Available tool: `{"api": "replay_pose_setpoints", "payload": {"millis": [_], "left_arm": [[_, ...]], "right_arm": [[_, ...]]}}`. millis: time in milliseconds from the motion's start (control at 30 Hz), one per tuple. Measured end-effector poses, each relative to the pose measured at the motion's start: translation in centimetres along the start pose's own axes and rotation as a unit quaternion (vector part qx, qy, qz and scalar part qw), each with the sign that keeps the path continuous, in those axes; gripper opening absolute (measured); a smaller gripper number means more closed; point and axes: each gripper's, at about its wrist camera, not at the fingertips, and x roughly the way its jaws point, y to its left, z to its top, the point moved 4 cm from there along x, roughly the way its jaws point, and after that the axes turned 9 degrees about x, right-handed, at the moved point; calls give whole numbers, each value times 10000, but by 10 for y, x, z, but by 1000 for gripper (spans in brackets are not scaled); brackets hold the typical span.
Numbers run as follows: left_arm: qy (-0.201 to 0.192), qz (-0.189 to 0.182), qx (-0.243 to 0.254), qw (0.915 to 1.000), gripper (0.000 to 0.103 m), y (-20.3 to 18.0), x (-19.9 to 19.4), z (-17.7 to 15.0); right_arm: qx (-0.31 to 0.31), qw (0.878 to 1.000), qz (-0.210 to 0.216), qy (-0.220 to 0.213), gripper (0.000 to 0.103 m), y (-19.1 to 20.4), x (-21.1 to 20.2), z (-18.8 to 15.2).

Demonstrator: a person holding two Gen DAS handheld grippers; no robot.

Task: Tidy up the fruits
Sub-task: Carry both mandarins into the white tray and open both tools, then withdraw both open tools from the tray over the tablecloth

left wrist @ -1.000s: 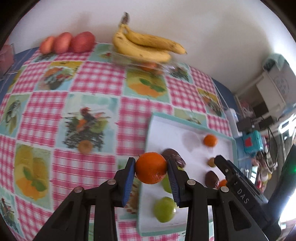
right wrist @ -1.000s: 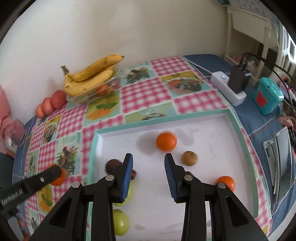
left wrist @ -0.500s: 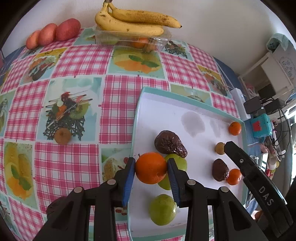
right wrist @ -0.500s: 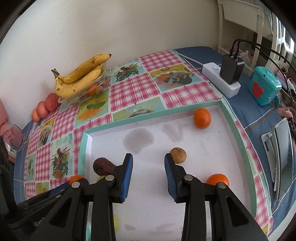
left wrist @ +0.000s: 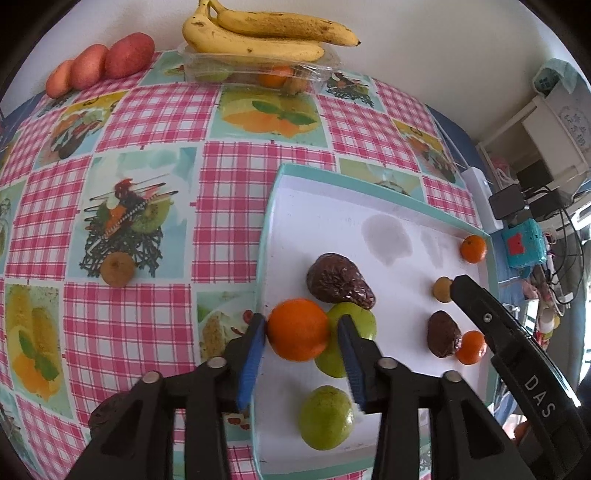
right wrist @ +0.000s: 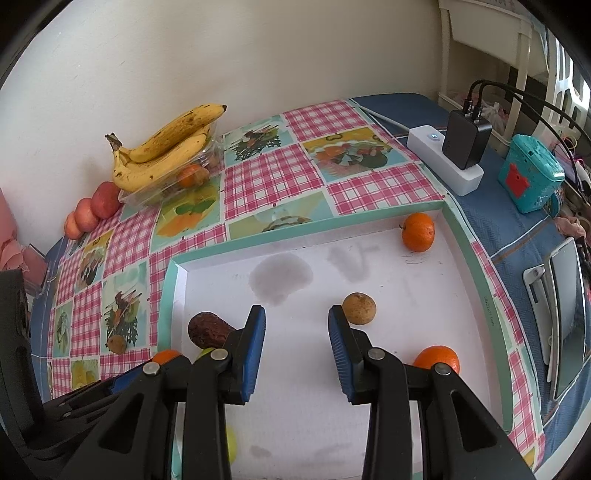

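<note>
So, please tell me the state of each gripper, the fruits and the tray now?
left gripper: jaws opening, orange between them
right gripper: open, empty
tray: holds fruit, mostly bare
bananas: lying on plastic box
small brown fruit: alone on tablecloth

Checked tablecloth (left wrist: 147, 332) under tray (left wrist: 280, 177), banana box (left wrist: 258, 70), 3 red fruits (left wrist: 103, 62).

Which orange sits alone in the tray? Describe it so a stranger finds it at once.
Start at the white tray with the teal rim on the checked tablecloth. Go to its far corner, the one nearest the white power strip; the orange lies there by the rim. It alone has no other fruit beside it.
</note>
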Motion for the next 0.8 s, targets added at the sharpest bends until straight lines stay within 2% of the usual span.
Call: {"api": "replay_pose_setpoints", "payload": {"millis": [300,500,567,633,700,800], "left_arm": [[-32,27,79,10000,51,-3,-7,1],[-169,381,-109,9991,65,20,-21,3],[-188,532,-224,9982,76,30,-25,3],[-219,734,-297,9966,78,41,-28,3],[-261,1002,-420,9937,81,55,-33,4],[-357,1214,-564,9904,91,72,-41,3]], "right_arm": [[-61,10000,-11,4,37,1,-1,-1],[-103,9999,-78,30,38,2,1,-1],[-121,9998,-138,34,52,1,3,-1],[-135,9997,-188,47,62,0,4,-2],[-157,9996,-225,63,63,0,6,-3],[-230,9992,-309,45,76,1,6,-4]]}}
